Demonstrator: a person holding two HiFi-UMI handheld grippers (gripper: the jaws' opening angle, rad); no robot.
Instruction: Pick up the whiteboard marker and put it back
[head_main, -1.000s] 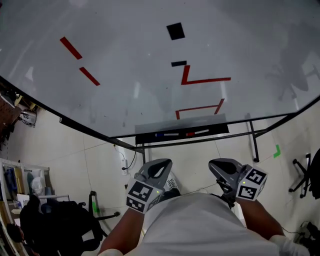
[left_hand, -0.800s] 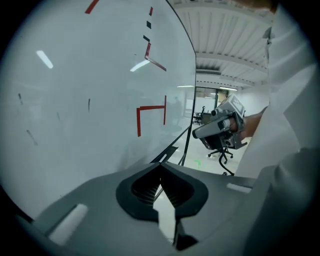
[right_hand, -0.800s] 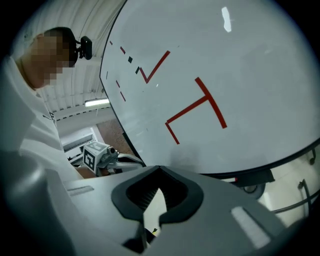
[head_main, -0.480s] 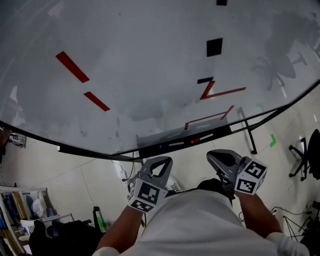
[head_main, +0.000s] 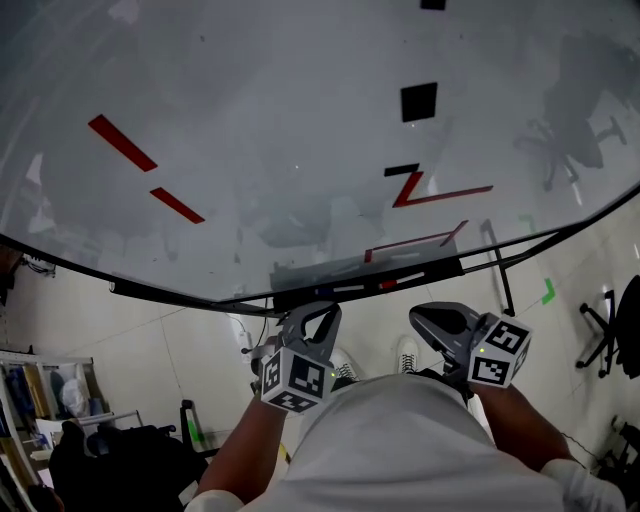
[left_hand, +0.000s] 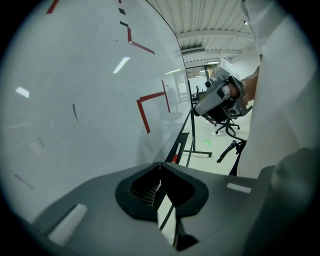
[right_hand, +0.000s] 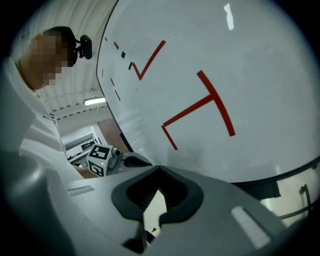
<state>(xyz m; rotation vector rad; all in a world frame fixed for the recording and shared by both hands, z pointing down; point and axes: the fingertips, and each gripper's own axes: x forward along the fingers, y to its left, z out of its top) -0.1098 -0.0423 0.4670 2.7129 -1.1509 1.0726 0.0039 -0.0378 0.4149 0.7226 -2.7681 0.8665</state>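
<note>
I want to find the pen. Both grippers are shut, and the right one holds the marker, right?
Not quite. The left gripper and right gripper are both shut, but the right one holds nothing: the right gripper view shows its jaws together and empty.

White glossy board (head_main: 280, 120) w/ red tape strips (head_main: 122, 142), black sq. patch (head_main: 419, 102); black swivel chair (head_main: 612, 335) far right; green floor-tape mark (head_main: 548, 292).
</note>
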